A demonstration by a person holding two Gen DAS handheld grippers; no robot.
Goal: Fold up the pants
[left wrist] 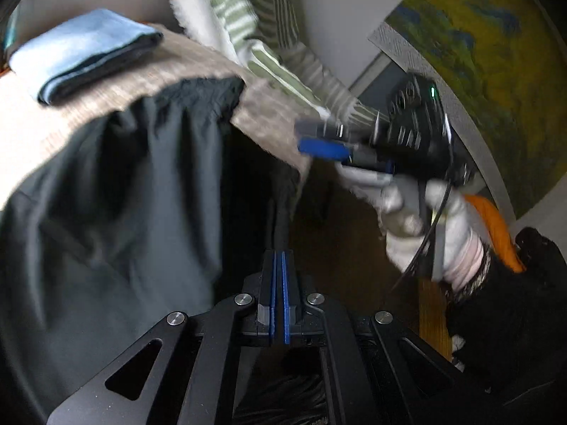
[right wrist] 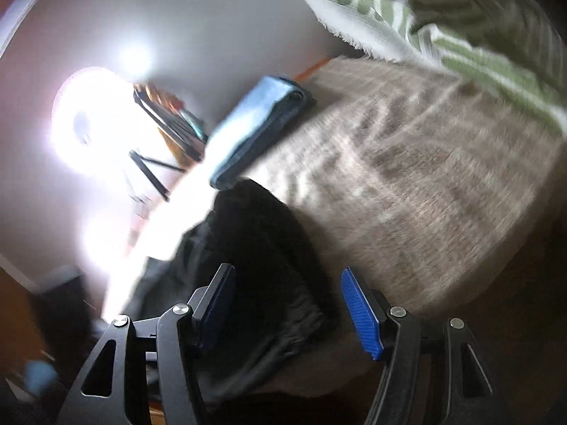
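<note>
The dark grey-black pants [left wrist: 117, 191] hang over the near edge of a beige woven surface [left wrist: 170, 71]. My left gripper [left wrist: 280, 258] is shut, its blue pads pinching a dark fold of the pants that runs up from its tips. My right gripper [left wrist: 319, 141] shows in the left wrist view, held by a white-gloved hand [left wrist: 418, 212], open beside the beige edge. In the right wrist view my right gripper [right wrist: 287, 290] is open, its pads on either side of the pants' dark gathered waistband [right wrist: 269, 276], not closed on it.
A folded light-blue cloth [left wrist: 85, 49] lies on the beige surface; it also shows in the right wrist view [right wrist: 255, 120]. A green-and-white striped cushion [left wrist: 248, 10] and white pillow lie behind. A bright lamp [right wrist: 88, 120] glares at left. A yellow painting [left wrist: 478, 53] leans at right.
</note>
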